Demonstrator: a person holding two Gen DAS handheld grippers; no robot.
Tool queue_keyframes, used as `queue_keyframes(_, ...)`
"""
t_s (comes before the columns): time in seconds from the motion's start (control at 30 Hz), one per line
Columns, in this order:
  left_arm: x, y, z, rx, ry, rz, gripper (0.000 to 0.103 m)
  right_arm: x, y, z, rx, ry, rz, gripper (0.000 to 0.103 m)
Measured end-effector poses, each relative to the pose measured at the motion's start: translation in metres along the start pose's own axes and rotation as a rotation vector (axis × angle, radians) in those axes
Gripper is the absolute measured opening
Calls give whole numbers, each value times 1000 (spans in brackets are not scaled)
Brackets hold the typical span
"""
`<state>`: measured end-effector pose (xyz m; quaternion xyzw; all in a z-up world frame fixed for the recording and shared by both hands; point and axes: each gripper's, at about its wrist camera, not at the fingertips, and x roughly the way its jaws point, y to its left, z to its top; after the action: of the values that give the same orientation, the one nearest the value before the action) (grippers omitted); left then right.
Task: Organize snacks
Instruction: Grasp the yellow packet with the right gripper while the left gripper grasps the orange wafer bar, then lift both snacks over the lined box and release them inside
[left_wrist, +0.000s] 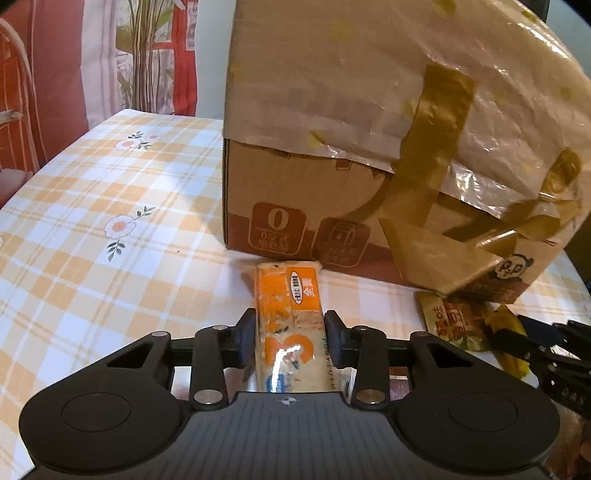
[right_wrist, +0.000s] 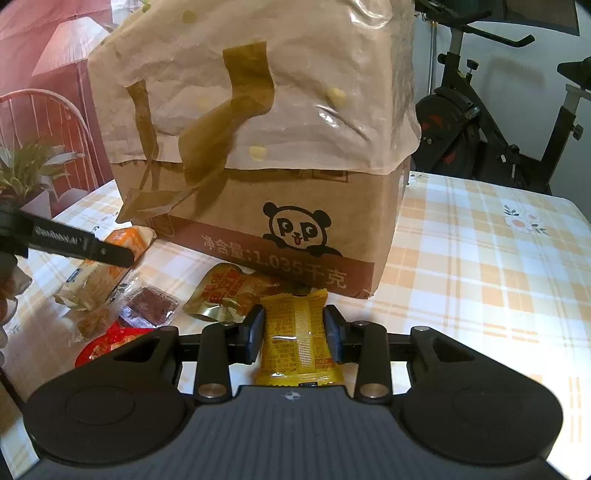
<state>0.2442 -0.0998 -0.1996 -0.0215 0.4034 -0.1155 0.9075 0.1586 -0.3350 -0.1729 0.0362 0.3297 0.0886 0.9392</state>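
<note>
The landmark is the cardboard box (right_wrist: 258, 229) with a panda print, which stands on the checked worktop (left_wrist: 92, 206) and has a plastic sheet taped over its top.

The left hand-held gripper (left_wrist: 290, 339) is narrow and its pads press on both sides of an orange-and-white snack packet (left_wrist: 291, 314). The far end of this packet lies just in front of the box.

The right hand-held gripper (right_wrist: 294, 338) is also narrow and holds a yellow snack packet (right_wrist: 295, 332), close to the front corner of the box.

Near the box, left of the yellow packet, lie a gold packet (right_wrist: 221, 291), a clear packet with a dark brown piece (right_wrist: 151, 304) and a red packet (right_wrist: 107, 341).
</note>
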Motion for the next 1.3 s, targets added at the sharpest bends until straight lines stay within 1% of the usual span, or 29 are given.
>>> queue_keyframes(0.17,-15,10,-9,-41,-2,-3,39,0,-1,1,6,0,9,37)
queue_keyframes(0.27,-24,15,-7,-49,-26,4,39,-1,-1,1,6,-9,16,37)
queue_keyframes(0.4,-39,19,0,-54,-77,6,39,-4,-1,0,12,-26,16,37)
queue_keyframes(0.53,-61,25,6,-47,-142,20,39,-11,3,2,2,-46,-19,37)
queue_keyframes(0.63,-81,28,13,-40,-198,44,39,-24,11,5,-19,-63,-9,37)
queue_keyframes(0.73,-101,28,25,-41,-270,42,39,-45,16,13,-17,-115,20,37)
queue_keyframes(0.93,-142,15,53,3,-437,34,39,-89,29,47,-41,-263,61,37)
queue_keyframes(1.1,-163,2,90,44,-526,-6,39,-118,38,87,-83,-415,107,37)
queue_keyframes(1.2,-161,-8,115,59,-540,-42,39,-122,35,113,-69,-467,125,37)
queue_keyframes(1.3,-151,-18,142,79,-543,-83,39,-113,30,140,-76,-475,89,37)
